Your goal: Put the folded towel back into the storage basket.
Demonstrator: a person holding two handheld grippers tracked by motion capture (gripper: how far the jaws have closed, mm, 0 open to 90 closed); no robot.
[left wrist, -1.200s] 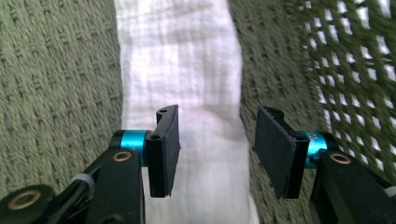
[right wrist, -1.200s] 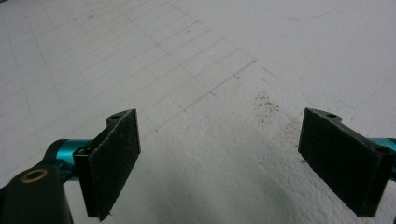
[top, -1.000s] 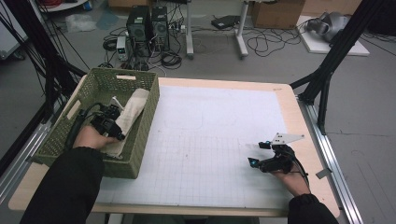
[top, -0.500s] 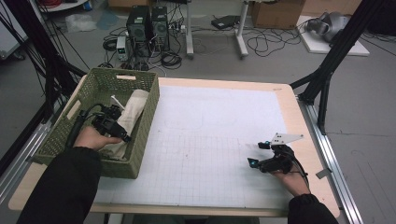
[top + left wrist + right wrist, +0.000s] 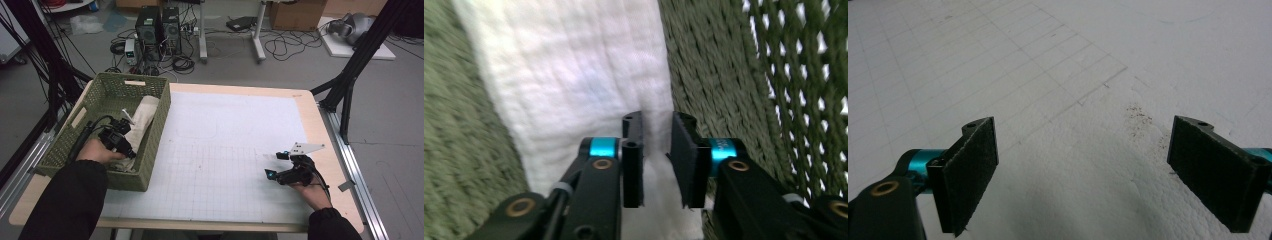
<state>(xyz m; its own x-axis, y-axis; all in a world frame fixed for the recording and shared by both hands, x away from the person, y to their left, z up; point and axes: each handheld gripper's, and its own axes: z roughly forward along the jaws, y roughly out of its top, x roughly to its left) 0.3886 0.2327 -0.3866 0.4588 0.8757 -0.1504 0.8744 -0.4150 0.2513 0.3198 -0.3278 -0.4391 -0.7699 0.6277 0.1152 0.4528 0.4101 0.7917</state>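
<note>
Two hands worked at a table [image 5: 320, 107] on a grey floor with cables. The left gripper [image 5: 656, 152] reached into the basket [image 5: 150, 90], jaws just closing, narrowly apart over the cloth [image 5: 574, 75]. The right gripper [image 5: 278, 169] rested spread on the mat [image 5: 225, 130].

A person's left hand [image 5: 95, 150] is covering the near end of a white towel [image 5: 140, 120] lying in a green basket [image 5: 60, 150], so its near edge is staying hidden. In the left gripper view, the towel is running off the top edge, and whether the narrowly parted pads [image 5: 634, 160] are pinching cloth is remaining unclear.
</note>
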